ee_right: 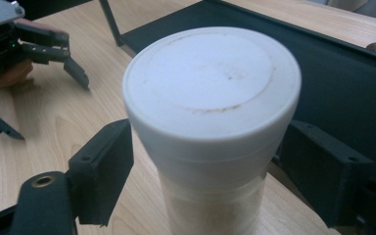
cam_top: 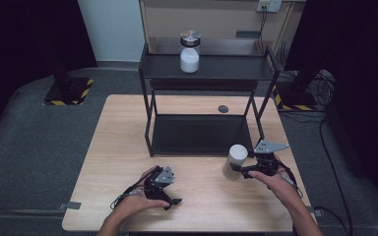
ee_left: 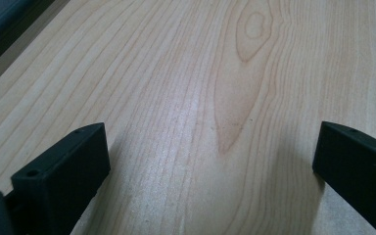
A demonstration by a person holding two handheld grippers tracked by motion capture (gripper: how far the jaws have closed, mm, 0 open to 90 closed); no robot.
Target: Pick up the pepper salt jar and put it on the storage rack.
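Observation:
A jar with a white lid (cam_top: 236, 156) (ee_right: 210, 98) stands upright on the wooden table (cam_top: 123, 137), just in front of the black rack's right end. My right gripper (cam_top: 237, 169) (ee_right: 205, 166) comes at it from the right. Its two black jaws sit against opposite sides of the jar just under the lid, so it is shut on the jar. My left gripper (cam_top: 170, 194) (ee_left: 210, 156) rests low over bare wood near the table's front edge. Its jaws stand wide apart with nothing between them, and it also appears at the far left of the right gripper view (ee_right: 29, 73).
A black two-level metal rack (cam_top: 147, 123) stands at the table's back middle. A second jar (cam_top: 190, 51) with a metal lid and white contents stands on its top shelf. A small round dark cap (cam_top: 223, 108) sits in the tabletop behind the rack. Grey floor surrounds the table.

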